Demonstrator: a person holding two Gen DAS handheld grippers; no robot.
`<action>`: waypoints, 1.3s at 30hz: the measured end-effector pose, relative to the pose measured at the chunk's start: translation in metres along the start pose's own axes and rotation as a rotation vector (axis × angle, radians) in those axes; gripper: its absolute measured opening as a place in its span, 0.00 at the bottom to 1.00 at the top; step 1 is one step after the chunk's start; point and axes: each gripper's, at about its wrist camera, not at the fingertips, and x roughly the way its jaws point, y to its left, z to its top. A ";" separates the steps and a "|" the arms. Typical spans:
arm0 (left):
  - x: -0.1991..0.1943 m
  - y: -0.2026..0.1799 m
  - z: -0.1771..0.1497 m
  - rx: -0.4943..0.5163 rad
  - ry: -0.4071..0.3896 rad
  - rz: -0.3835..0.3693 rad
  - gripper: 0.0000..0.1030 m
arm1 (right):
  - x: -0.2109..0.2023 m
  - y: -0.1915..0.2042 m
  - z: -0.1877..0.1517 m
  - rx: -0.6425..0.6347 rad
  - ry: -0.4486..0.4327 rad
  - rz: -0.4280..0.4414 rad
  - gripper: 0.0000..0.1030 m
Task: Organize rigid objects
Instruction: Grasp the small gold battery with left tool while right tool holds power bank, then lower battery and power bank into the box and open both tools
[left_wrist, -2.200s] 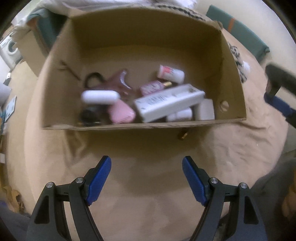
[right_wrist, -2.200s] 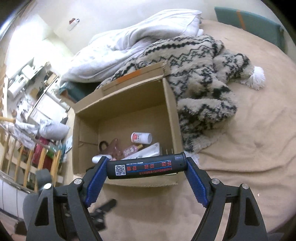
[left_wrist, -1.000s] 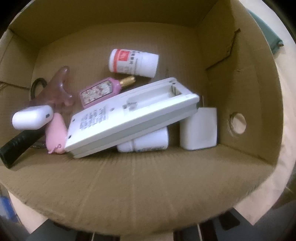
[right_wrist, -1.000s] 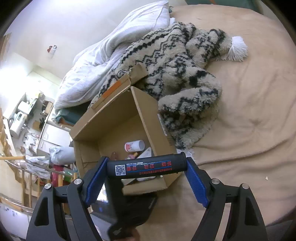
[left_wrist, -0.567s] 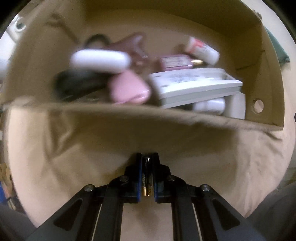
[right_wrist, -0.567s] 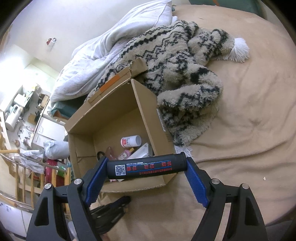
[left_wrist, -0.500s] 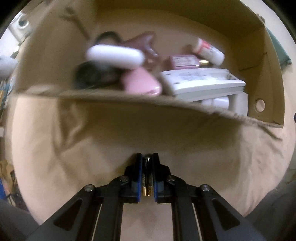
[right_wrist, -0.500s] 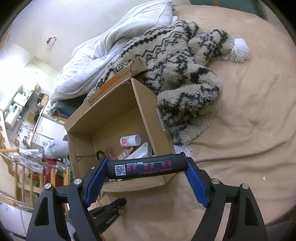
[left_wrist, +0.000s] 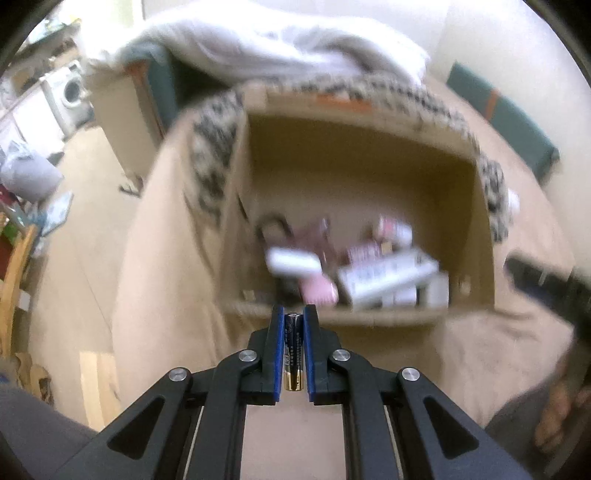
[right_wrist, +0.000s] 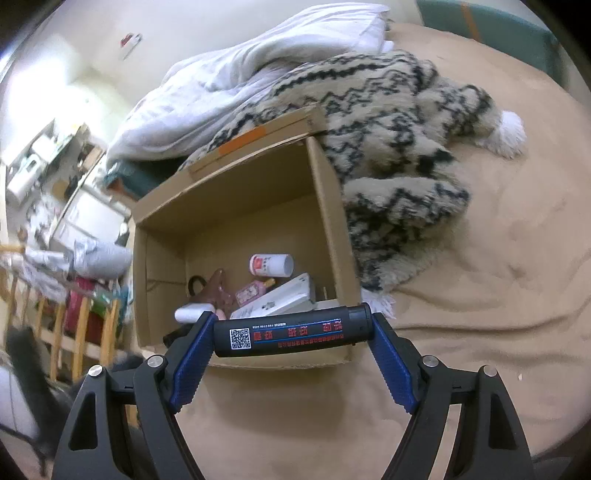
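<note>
My left gripper is shut on a small black and gold battery, held above the bed just in front of the open cardboard box. My right gripper is shut on a black cylinder with a QR code and red print, held crosswise over the near edge of the box. Inside the box lie a white bottle with a red label, a pink perfume bottle, a white remote-like case and several other small items. The right gripper shows blurred in the left wrist view.
The box stands on a tan bedsheet. A black-and-cream patterned fleece blanket lies against the box's right and back. A white duvet is heaped behind. A wooden rail and room clutter are at the left.
My left gripper closed on the battery by the box's front and has lifted back with it. The right gripper kept hold of the black cylinder near the box.
</note>
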 end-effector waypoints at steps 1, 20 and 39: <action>-0.002 -0.001 0.007 -0.006 -0.014 0.003 0.09 | 0.002 0.003 0.001 -0.015 0.000 -0.006 0.84; 0.078 -0.029 0.067 0.024 0.003 0.071 0.09 | 0.062 0.044 0.010 -0.202 0.110 -0.065 0.84; 0.116 -0.030 0.048 0.044 0.098 0.113 0.09 | 0.064 0.032 0.014 -0.116 0.108 -0.040 0.90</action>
